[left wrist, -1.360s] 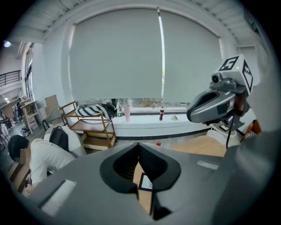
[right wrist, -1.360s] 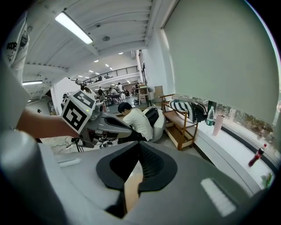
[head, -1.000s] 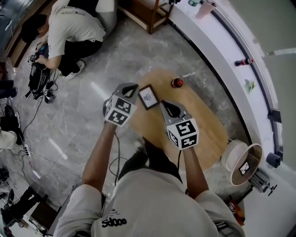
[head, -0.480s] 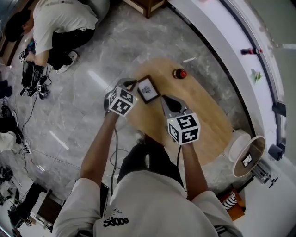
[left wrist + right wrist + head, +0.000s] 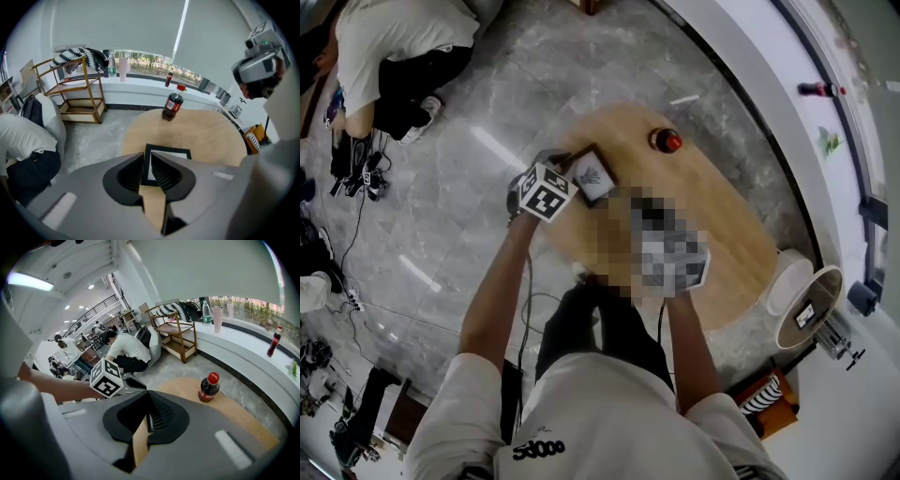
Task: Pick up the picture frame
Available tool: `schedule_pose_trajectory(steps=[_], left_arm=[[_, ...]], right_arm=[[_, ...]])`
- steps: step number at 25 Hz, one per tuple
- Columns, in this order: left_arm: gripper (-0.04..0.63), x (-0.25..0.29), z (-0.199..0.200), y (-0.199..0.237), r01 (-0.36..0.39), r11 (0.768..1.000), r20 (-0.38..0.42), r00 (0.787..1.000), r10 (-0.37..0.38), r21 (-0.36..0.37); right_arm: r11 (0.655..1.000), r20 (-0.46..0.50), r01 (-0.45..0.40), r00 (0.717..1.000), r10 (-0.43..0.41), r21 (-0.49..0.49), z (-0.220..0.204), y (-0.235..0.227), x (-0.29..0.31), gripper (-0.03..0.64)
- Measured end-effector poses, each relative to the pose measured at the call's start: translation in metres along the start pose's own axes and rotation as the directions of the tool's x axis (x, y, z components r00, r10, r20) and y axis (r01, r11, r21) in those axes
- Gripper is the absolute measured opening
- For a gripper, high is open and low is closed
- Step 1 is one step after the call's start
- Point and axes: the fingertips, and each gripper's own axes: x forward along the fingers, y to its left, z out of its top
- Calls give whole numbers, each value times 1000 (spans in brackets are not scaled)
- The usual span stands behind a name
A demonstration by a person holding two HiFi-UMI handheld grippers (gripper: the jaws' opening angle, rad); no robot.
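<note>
The black picture frame (image 5: 591, 176) with a white picture rests on the oval wooden table (image 5: 722, 220) near its left end. My left gripper (image 5: 565, 161) is at the frame's left corner. In the left gripper view the jaws (image 5: 146, 157) stand a narrow slit apart, with the frame's (image 5: 171, 151) left border in that slit. A mosaic patch covers the right gripper in the head view. In its own view my right gripper (image 5: 149, 414) is shut and empty, above the table (image 5: 243, 423), and the left gripper's marker cube (image 5: 108, 377) shows ahead of it.
A cola bottle (image 5: 666, 142) (image 5: 172, 106) (image 5: 208, 386) stands on the table beyond the frame. A person (image 5: 384, 56) (image 5: 124, 350) crouches on the floor to the far left. A wooden shelf (image 5: 79, 89) and a white sill (image 5: 140, 80) lie behind. A white round stand (image 5: 792, 291) is at the right.
My left gripper has moved in to the frame's left corner and its jaws have narrowed from wide open to a slit. The right gripper stays to the frame's right.
</note>
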Motion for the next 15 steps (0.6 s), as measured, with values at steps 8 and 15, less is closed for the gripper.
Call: schedule_pose_trajectory(steps=[8, 15], left_arm=[[72, 48, -15, 1, 27, 999, -66, 997, -25, 27], [86, 67, -23, 3, 60, 997, -116, 992, -54, 48]], right_arm=[[1000, -33, 1, 999, 0, 30, -15, -18, 22, 3], [998, -59, -3, 998, 7, 63, -28, -26, 32, 3]])
